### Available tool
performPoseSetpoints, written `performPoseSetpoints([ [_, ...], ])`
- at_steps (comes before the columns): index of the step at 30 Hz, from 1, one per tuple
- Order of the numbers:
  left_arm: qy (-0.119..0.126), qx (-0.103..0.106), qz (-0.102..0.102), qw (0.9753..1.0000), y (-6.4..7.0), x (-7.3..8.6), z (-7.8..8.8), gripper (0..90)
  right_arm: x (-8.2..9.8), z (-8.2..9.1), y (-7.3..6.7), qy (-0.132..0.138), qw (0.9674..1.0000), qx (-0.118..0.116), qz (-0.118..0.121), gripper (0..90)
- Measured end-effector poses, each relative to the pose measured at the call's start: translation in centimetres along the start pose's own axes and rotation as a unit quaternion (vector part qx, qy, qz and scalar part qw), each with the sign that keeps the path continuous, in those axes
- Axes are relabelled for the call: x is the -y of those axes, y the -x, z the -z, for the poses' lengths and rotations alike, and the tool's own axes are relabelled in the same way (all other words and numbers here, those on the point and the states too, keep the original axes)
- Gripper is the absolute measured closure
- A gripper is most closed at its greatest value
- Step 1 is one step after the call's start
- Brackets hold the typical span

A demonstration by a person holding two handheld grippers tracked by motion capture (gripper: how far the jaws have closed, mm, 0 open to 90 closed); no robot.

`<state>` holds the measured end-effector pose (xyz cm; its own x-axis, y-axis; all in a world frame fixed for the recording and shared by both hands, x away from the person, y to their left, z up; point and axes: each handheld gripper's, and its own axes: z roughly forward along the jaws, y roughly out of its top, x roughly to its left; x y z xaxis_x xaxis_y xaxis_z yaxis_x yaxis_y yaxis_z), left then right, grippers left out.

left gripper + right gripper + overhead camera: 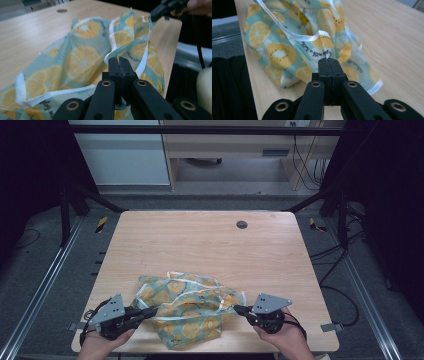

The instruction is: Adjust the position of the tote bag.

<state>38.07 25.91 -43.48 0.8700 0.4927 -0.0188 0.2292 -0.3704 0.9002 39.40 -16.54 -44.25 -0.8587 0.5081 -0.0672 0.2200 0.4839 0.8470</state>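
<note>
Two claws, one cloth: the left claw (150, 311) and the right claw (236, 309) each pinch an opposite edge of the citrus-print cloth (187, 307), jaws clamped tight. It lies crumpled between them at the near edge of the wooden surface (200, 240). Thin, soft fabric, white-ribbon trim, spanning left to right.

Wooden table (200, 240), pale grain, rounded corners. Dark round grommet (242, 224) in tabletop near far edge, right of centre. Beyond table: light wooden cabinet (225, 150); black cables (307, 165) hanging at cabinet's right.
</note>
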Motion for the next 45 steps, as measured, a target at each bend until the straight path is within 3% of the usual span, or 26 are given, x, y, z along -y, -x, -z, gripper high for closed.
performPoseSetpoints([
  [4, -0.037, 0.000, -0.020, 0.9991, 0.3, 0.6, -0.9, 90.0, 0.8, -0.4, -0.1, -0.023, 0.9996, -0.015, -0.003, 90.0],
  [8, -0.083, -0.013, -0.049, 0.9952, 0.5, 1.0, -1.8, 90.0, 1.5, -1.0, 0.1, -0.043, 0.9988, -0.023, -0.008, 90.0],
  [12, -0.105, -0.020, -0.059, 0.9925, 0.5, 1.3, -2.3, 90.0, 1.8, -1.5, 0.2, -0.056, 0.9979, -0.030, -0.010, 90.0],
  [19, -0.143, -0.037, -0.057, 0.9874, -0.2, 2.0, -3.1, 90.0, 2.2, -3.2, 0.0, -0.096, 0.9948, -0.035, 0.000, 90.0],
  [24, -0.166, -0.054, -0.059, 0.9830, -0.4, 2.3, -3.6, 90.0, 2.4, -3.6, 0.0, -0.109, 0.9935, -0.032, -0.002, 90.0],
  [29, -0.167, -0.062, -0.051, 0.9826, -0.1, 2.2, -3.9, 90.0, 2.4, -3.7, -0.1, -0.106, 0.9940, -0.026, 0.002, 86.6],
  [33, -0.164, -0.064, -0.049, 0.9832, -0.1, 2.3, -3.7, 90.0, 2.2, -2.9, 0.1, -0.091, 0.9958, -0.009, -0.011, 64.5],
  [34, -0.163, -0.063, -0.048, 0.9835, -0.1, 2.2, -3.7, 90.0, 2.2, -2.4, 0.2, -0.083, 0.9964, 0.003, -0.016, 52.0],
  [35, -0.162, -0.063, -0.048, 0.9836, -0.1, 2.2, -3.7, 90.0, 2.2, -2.4, 0.2, -0.083, 0.9964, 0.003, -0.016, 52.0],
  [39, -0.163, -0.063, -0.048, 0.9835, -0.1, 2.2, -3.7, 90.0, 2.0, -1.2, 0.8, -0.062, 0.9972, 0.025, -0.032, 32.2],
  [45, -0.159, -0.067, -0.047, 0.9840, -0.1, 2.2, -3.7, 89.3, 0.7, -0.4, 1.4, -0.035, 0.9972, 0.048, -0.046, 20.0],
])
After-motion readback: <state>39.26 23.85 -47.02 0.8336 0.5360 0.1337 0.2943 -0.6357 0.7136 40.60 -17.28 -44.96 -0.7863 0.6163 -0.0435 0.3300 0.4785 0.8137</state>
